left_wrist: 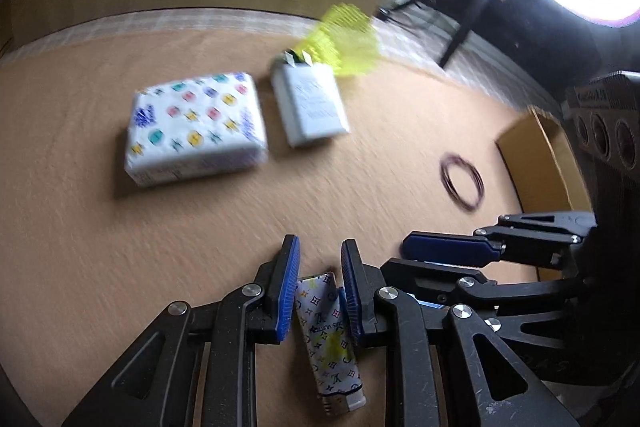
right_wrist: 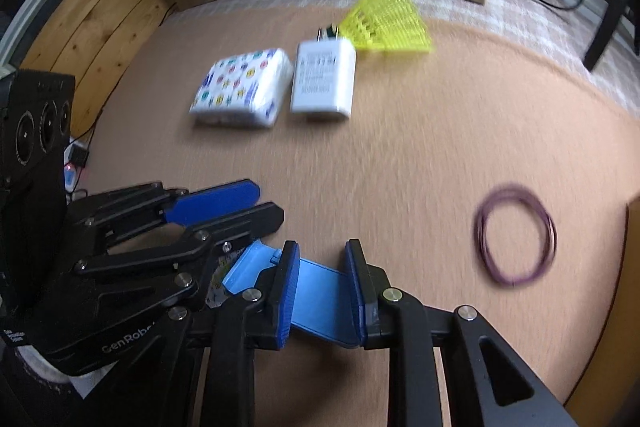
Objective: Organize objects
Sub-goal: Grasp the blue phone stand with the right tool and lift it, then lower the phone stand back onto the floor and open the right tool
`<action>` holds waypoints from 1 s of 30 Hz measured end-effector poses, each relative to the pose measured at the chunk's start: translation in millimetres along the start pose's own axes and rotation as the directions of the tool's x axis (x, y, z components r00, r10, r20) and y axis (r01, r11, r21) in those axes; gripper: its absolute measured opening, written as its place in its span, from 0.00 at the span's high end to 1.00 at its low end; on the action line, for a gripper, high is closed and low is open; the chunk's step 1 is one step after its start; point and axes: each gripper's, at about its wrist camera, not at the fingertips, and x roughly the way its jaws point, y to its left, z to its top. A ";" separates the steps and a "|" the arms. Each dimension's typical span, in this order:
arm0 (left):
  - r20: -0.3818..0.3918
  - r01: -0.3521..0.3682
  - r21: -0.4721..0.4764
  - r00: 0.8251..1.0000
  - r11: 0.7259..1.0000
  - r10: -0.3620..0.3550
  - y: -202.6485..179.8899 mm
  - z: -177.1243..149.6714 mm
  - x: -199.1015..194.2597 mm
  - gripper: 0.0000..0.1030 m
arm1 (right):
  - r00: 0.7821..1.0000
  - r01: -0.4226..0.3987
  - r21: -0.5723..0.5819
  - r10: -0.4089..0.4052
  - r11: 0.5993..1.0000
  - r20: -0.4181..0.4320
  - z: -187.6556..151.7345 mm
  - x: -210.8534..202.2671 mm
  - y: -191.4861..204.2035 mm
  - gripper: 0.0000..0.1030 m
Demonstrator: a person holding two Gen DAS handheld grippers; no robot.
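Left wrist view: left gripper low centre of frame, pads pinching a patterned lighter, metal head toward the bottom edge. Right gripper coming in from the right edge, just beside. Tissue pack and white charger side by side in the upper middle on the tan table, near but apart; yellow shuttlecock right behind the charger at the far edge, looks touching, blur too strong to be sure. Coil of purple rubber bands alone at mid right, cardboard box beyond it at the right edge

Right wrist view: right gripper low centre, pressed on a blue flat piece, a lighter blue part of it sticking out left. Left gripper at lower left, well closed, patterned lighter barely visible beneath it. Same row at upper centre: tissue pack, charger, shuttlecock. Rubber bands at right, apart from everything

Progress guess: three items look lined up at the back, so roughly half done. Left to do: place lighter and blue piece, deal with rubber bands. Whether the box is the destination: cannot tell. Heavy motion blur, small details unreliable
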 end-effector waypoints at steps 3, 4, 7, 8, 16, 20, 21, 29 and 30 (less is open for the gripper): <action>-0.005 0.003 0.042 1.000 0.999 -0.003 -12.6 -14.0 -2.6 0.79 | 1.000 0.002 0.003 -0.002 1.000 0.006 -19.4 -5.7 1.0 0.79; -0.008 0.004 0.055 1.000 0.998 -0.004 -16.1 -18.3 -3.4 0.79 | 1.000 0.001 0.007 -0.001 1.000 0.005 -27.8 -8.1 1.1 0.79; -0.019 0.010 0.082 1.000 0.997 -0.008 -25.2 -32.6 -6.5 0.79 | 1.000 0.003 0.014 -0.003 1.000 0.010 -48.4 -15.0 1.5 0.79; -0.021 0.014 0.082 1.000 0.997 -0.012 -26.8 -36.1 -7.7 0.79 | 1.000 0.001 0.019 -0.001 1.000 0.012 -55.2 -17.5 1.1 0.79; -0.031 0.029 0.094 0.999 0.995 -0.026 -34.0 -64.2 -19.0 0.79 | 0.999 -0.042 0.097 0.040 0.994 0.029 -99.3 -32.8 -11.5 0.79; -0.041 0.037 0.086 0.999 0.996 -0.033 -35.0 -73.3 -23.3 0.74 | 0.999 0.000 0.104 -0.006 0.995 0.052 -113.0 -41.6 -11.9 0.79; -0.044 0.043 0.075 0.998 0.996 -0.040 -34.7 -74.6 -23.9 0.71 | 0.998 0.022 0.085 -0.027 0.996 0.058 -117.1 -44.1 -8.5 0.78; -0.023 0.031 0.043 0.999 0.999 -0.030 -24.4 -90.5 -49.5 0.59 | 0.989 0.127 -0.130 -0.116 0.983 0.088 -130.7 -53.5 28.3 0.62; -0.022 0.032 0.040 0.999 0.999 -0.031 -23.0 -92.7 -52.4 0.59 | 0.988 0.137 -0.153 -0.125 0.979 0.085 -131.1 -51.6 33.2 0.62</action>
